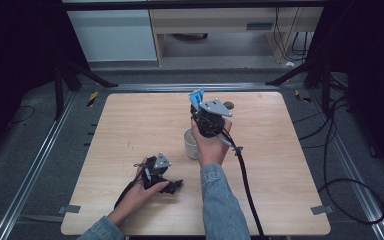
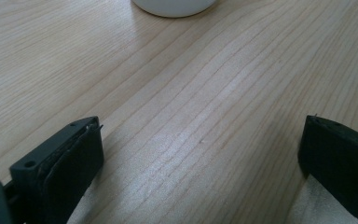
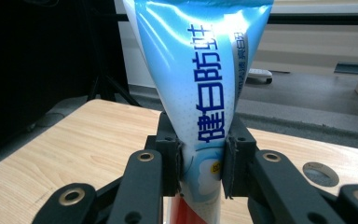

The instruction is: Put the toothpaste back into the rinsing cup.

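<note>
Right gripper (image 3: pixel 200 168) raised above mid-table, forearm reaching forward, jaws pinching an upright blue toothpaste tube (image 3: pixel 200 79) over the white cup (image 1: pixel 191 143); left gripper (image 1: pixel 172 186) low on the wooden table (image 1: pixel 130 120), jaws spread, hand resting near the front edge

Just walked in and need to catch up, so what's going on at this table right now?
A person works at a wooden table with a claw in each hand. The right claw is shut on a blue toothpaste tube, held upright above a white cup. The left claw rests open and empty on the table nearer the person, pointing toward the cup.
</note>
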A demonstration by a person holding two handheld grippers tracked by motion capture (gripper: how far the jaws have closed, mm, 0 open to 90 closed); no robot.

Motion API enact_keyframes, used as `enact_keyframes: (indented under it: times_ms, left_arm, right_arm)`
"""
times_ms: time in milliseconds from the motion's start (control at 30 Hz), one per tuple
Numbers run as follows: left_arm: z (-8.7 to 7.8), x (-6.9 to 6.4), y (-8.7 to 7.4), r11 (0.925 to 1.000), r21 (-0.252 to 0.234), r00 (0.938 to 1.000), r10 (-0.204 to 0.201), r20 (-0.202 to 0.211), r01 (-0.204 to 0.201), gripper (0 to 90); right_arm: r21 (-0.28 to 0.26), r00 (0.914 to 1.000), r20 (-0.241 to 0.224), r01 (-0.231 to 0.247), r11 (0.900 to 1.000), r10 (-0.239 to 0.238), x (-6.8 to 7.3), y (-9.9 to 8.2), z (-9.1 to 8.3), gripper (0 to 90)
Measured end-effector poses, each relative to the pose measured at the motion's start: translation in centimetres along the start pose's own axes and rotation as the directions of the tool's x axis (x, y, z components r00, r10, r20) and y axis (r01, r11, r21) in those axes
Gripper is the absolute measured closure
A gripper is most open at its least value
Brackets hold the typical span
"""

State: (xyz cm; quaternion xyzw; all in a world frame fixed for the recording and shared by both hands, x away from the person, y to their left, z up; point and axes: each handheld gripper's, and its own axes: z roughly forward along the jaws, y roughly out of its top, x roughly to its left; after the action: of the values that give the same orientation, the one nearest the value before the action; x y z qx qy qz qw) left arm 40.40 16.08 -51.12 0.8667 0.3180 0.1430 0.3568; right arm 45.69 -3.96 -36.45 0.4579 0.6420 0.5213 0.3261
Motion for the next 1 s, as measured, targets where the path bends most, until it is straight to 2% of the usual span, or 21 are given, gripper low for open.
enact_keyframes:
  times_ms: [133, 367, 1000]
  left_arm:
    - [0.0, 0.0, 0.0, 1.0000, 0.000, 1.0000, 0.000, 0.000, 0.000, 0.0]
    - [0.0, 0.0, 0.0, 1.0000, 0.000, 1.0000, 0.000, -0.001, 0.000, 0.0]
    - [0.0, 0.0, 0.0, 1.0000, 0.000, 1.0000, -0.001, 0.000, 0.001, 0.0]
  right_arm:
    - [0.012, 1.0000, 0.001, -0.001, 0.9999, 0.001, -0.1, -0.8, 0.4, 72.2]
    - [0.015, 1.0000, 0.005, 0.000, 0.9999, 0.000, -0.1, -1.2, 0.6, 72.2]
    - [0.027, 0.9995, 0.012, -0.029, 0.9992, 0.028, -0.1, -3.4, 1.4, 72.2]
